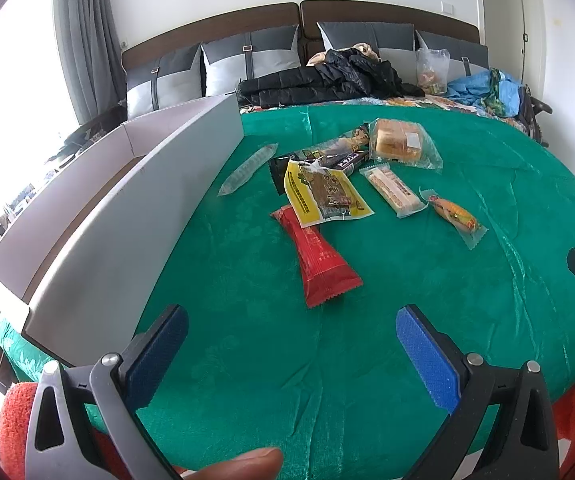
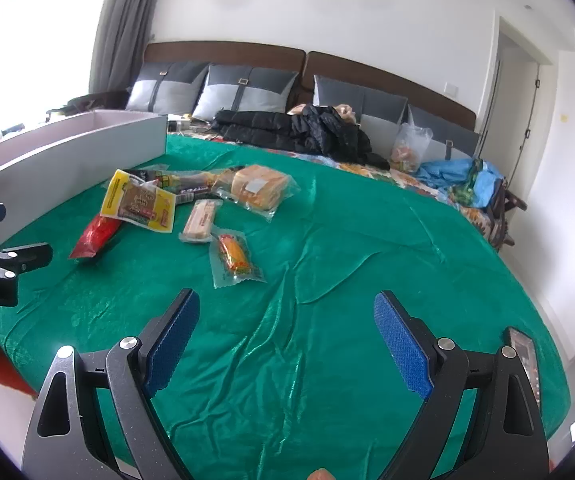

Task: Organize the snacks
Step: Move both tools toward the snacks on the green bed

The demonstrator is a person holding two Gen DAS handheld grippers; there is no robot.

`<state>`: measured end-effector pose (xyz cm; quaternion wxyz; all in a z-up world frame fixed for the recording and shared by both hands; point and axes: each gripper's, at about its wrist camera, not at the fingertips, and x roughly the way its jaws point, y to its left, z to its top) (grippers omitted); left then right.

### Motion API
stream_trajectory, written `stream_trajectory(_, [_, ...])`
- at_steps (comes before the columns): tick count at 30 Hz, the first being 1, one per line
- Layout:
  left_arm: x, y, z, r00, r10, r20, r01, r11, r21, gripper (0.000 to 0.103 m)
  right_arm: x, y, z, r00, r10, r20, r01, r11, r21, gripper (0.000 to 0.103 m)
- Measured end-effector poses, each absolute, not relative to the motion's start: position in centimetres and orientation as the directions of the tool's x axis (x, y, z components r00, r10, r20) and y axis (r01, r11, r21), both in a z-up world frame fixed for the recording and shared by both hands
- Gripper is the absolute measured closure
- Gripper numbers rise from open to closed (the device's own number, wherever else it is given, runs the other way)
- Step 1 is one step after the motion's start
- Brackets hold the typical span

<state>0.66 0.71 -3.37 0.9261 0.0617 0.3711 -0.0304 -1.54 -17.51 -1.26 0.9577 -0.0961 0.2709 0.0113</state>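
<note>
Covering the bed (image 1: 407, 280), a shiny green cloth (image 2: 327, 320), creased into folds toward the near edge. On it, left of centre, a loose heap of snacks: red packet (image 1: 319, 264) nearest, its upper end tucked under a yellow packet (image 1: 323, 194); behind those, dark wrappers (image 1: 327, 154) in a jumble, labels too small to read. Just right of the heap, a bagged bread loaf (image 1: 401, 144), a pale bar in clear wrap (image 1: 393, 190), and a small orange snack in clear wrap (image 1: 455, 214), each lying flat and slightly apart. Off to the left of the heap, a slim clear sleeve (image 1: 249, 168), contents hard to make out, possibly empty. Along the left side, a long white open box (image 1: 127, 208) standing on the cloth, its near wall just beside the sleeve.

Left gripper (image 1: 287, 360) spread wide, blue pads (image 1: 427, 360) apart and holding nothing, hovering over bare cloth short of the red packet. Right gripper (image 2: 287, 344) likewise spread wide and holding nothing, over creased cloth near the orange snack.

At the far end, a brown headboard (image 2: 227, 50) with grey-and-white cushions (image 2: 243, 92), a black jacket (image 2: 295, 128) heaped against them, a clear plastic bag (image 2: 411, 148) and a blue bundle (image 2: 459, 176) to the right. Grey curtain (image 2: 123, 28) by a bright window on the left, white wall (image 2: 327, 12) behind, doorway (image 2: 515, 92) on the right.
</note>
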Motion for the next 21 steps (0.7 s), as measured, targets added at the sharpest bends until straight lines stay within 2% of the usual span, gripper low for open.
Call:
stream_trajectory(7, [1.0,0.6,-4.0,0.708,-0.007,-0.706,0.104,0.99,0.095,0.0,-1.4,-17.6,-1.5,0.849,-0.032,-0.528,-0.073,0.981,-0.177,0.012])
stream_trajectory(14, [2.6,1.6,-6.0,0.65,0.023,-0.76,0.077,0.992,0.096,0.0,-1.2,-17.5,-1.9,0.835,-0.034,-0.548,-0.077,0.981,-0.179,0.012])
stream_trajectory(21, [3.1,1.8,-7.5,0.615,0.023,-0.788,0.09,0.991,0.099,0.0,-0.2,-17.9,-3.4,0.782,-0.021,-0.622,-0.094,0.984,-0.151,0.012])
